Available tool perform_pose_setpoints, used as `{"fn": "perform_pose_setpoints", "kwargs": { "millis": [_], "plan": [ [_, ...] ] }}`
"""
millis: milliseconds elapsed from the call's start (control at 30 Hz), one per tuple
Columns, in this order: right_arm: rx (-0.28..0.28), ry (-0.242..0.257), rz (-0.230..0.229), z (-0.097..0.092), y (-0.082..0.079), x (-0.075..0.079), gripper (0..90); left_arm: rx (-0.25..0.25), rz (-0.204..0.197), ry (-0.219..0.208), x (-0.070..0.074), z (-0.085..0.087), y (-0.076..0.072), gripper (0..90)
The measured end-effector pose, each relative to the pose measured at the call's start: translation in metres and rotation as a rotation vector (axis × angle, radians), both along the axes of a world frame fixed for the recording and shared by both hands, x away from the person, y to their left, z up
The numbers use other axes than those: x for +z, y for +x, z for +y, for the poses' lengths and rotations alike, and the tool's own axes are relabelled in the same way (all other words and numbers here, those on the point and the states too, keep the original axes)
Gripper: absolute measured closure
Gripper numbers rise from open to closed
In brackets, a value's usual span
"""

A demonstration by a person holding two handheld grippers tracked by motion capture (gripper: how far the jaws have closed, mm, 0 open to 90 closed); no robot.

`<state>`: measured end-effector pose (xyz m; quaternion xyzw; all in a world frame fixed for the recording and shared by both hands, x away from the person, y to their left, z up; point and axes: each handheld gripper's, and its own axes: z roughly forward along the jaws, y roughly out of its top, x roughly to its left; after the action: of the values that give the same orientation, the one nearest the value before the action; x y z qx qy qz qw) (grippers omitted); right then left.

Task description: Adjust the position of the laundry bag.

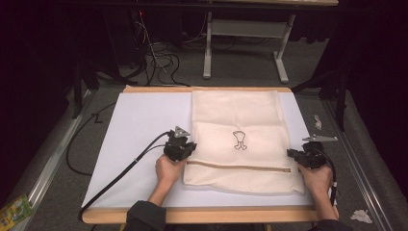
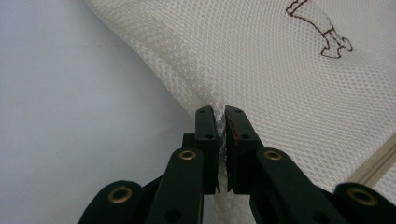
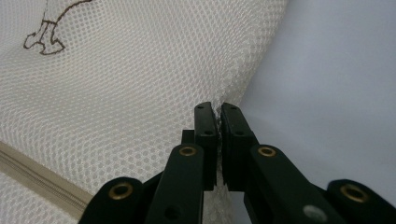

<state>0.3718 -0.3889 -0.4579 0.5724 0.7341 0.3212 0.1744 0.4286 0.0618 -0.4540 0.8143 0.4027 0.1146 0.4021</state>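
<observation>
Mesh laundry bag [image 1: 240, 139] flat on the worktop [image 1: 139, 125], long axis running from near edge to far edge. Left tool [image 1: 185, 153] and right tool [image 1: 294, 155] each clench an opposite side edge, level with each other just beyond the zipper [image 1: 235, 166].

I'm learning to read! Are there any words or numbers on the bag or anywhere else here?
No words or numbers can be read.
Mesh bag: only a small brown outline drawing, no letters.
Green packet on the floor: its print is too small and blurred to read.
</observation>
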Motion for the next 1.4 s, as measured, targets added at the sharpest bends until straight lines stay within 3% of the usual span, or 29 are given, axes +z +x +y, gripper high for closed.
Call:
{"fn": "perform_pose_setpoints", "kwargs": {
  "millis": [667, 1400],
  "plan": [
    [0.024, 0.031, -0.026, 0.009, -0.001, 0.003, 88.0, 0.015, -0.033, 0.008, 0.007, 0.012, 0.0, 84.6],
    [0.063, 0.055, -0.04, 0.025, 0.001, 0.007, 88.0, 0.041, -0.034, 0.002, 0.01, 0.033, 0.0, 84.7]
  ]
}}
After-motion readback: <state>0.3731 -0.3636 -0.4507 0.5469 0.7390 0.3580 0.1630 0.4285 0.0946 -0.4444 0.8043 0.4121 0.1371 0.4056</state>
